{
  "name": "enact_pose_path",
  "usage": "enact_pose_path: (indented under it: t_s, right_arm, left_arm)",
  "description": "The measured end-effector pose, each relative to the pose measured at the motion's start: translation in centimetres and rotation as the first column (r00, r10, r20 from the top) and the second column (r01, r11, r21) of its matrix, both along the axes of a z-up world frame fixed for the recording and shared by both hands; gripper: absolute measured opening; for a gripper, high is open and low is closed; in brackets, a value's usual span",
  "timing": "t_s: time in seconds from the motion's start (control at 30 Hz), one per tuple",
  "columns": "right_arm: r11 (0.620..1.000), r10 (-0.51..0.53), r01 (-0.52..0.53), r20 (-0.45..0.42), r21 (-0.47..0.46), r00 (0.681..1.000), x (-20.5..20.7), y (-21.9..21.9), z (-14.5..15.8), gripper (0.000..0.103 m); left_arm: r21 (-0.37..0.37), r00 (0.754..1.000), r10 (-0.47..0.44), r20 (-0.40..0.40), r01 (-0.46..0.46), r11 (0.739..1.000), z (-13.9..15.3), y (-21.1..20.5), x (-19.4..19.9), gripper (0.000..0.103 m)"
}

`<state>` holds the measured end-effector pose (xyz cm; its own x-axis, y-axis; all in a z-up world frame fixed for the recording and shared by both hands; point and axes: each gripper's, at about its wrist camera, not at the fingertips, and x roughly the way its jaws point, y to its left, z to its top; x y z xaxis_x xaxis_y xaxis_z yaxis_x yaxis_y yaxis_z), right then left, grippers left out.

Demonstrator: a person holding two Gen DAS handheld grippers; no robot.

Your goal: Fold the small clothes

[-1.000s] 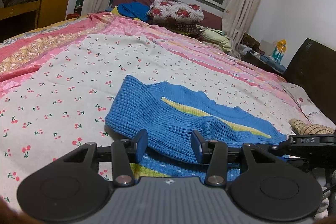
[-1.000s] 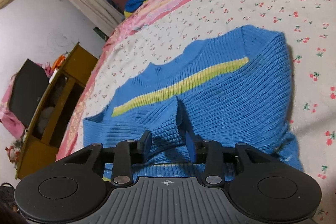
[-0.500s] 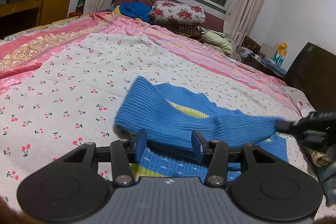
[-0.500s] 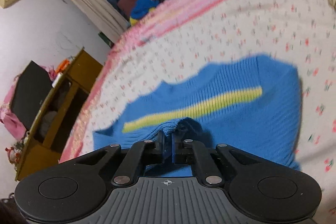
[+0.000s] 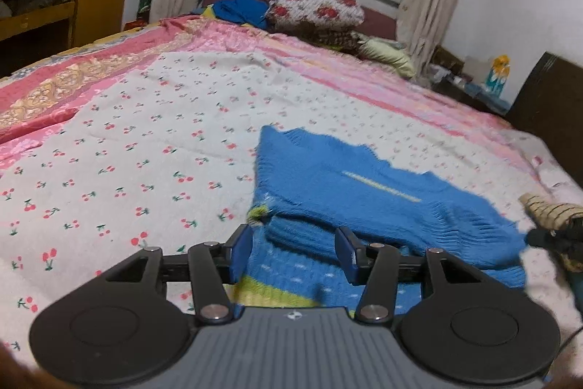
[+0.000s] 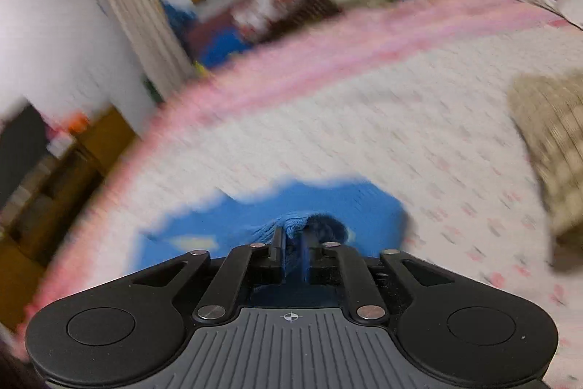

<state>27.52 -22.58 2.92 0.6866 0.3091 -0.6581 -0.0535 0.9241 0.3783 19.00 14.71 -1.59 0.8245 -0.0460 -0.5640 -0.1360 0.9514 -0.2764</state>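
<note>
Right claw (image 6: pixel 291 245) pinches sweater (image 5: pixel 364 192); beige garment (image 6: pixel 550 148) nearby.

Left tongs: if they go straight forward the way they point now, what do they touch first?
Most likely the folded edge of the blue sweater, which lies directly between and ahead of the open left tongs; depth is hard to judge.

bed (image 5: pixel 153 148) covered by a white cherry-print sheet with a pink floral border at 9 to 12 o'clock. blue knit sweater (image 5: pixel 357 192) lies on the sheet at centre, partly folded. beige patterned garment (image 5: pixel 550 210) at 3 o'clock. floral pillow (image 5: pixel 315 11), blue cloth (image 5: pixel 240 8) and pale green bundle (image 5: pixel 386 51) at 12 o'clock.
</note>
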Motion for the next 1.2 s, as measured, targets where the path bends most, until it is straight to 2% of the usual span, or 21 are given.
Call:
enact_pose_path:
  t_s: [0.07, 0.17, 0.37, 0.5, 0.6, 0.63, 0.7, 0.9, 1.0, 1.2]
  right_arm:
    - [1.000, -0.027, 0.027, -0.018, 0.000, 0.999, -0.1, -0.4, -0.8, 0.012]
    - [0.999, -0.045, 0.045, 0.012, -0.017, 0.999, -0.6, -0.3, -0.3, 0.012]
    - [0.993, 0.057, -0.045, 0.105, -0.112, 0.993, -1.3, 1.9, 1.1, 0.014]
    - [0.985, 0.111, -0.102, 0.062, -0.140, 0.992, -0.2, 3.9, -0.3, 0.014]
    - [0.981, 0.075, -0.068, 0.032, -0.183, 0.997, 0.5, 3.6, -1.3, 0.014]
    - [0.979, 0.056, -0.051, 0.022, -0.197, 0.998, 0.7, 3.3, -1.6, 0.014]
    - [0.976, 0.031, -0.030, 0.004, -0.214, 0.999, 0.7, 2.5, -2.0, 0.014]
    - [0.976, 0.008, -0.002, 0.024, -0.216, 1.000, 0.6, 1.0, -2.0, 0.016]
    - [0.978, 0.013, -0.009, 0.019, -0.209, 1.000, 1.2, 0.9, -2.6, 0.028]
    - [0.989, 0.016, -0.013, 0.020, -0.148, 1.000, 1.6, 0.8, -2.7, 0.030]
  left_arm:
    - [0.009, 1.000, 0.022, -0.019, -0.021, 1.000, -0.3, 0.2, 0.3, 0.055]
    - [-0.006, 0.999, 0.036, -0.034, -0.037, 0.999, -0.7, 0.6, 0.5, 0.055]
    - [0.014, 1.000, 0.011, -0.017, -0.011, 1.000, -0.7, -0.3, 1.6, 0.055]
    - [0.059, 1.000, -0.009, -0.010, 0.009, 0.998, -0.7, -0.8, 2.8, 0.055]
    - [0.095, 0.998, 0.021, -0.064, -0.015, 0.995, -1.6, -0.4, 3.8, 0.055]
    - [0.098, 0.996, 0.035, -0.086, -0.027, 0.995, -2.0, -0.1, 4.0, 0.055]
    - [0.059, 0.994, 0.042, -0.099, -0.037, 0.998, -2.4, 0.7, 4.0, 0.055]
    - [0.053, 0.997, 0.040, -0.059, -0.037, 0.998, -1.8, 0.7, 3.4, 0.056]
    - [0.053, 0.999, 0.032, -0.036, -0.030, 0.998, -1.4, 0.5, 3.1, 0.056]
    - [0.062, 0.999, 0.039, 0.002, -0.039, 0.997, -0.8, 0.6, 2.7, 0.056]
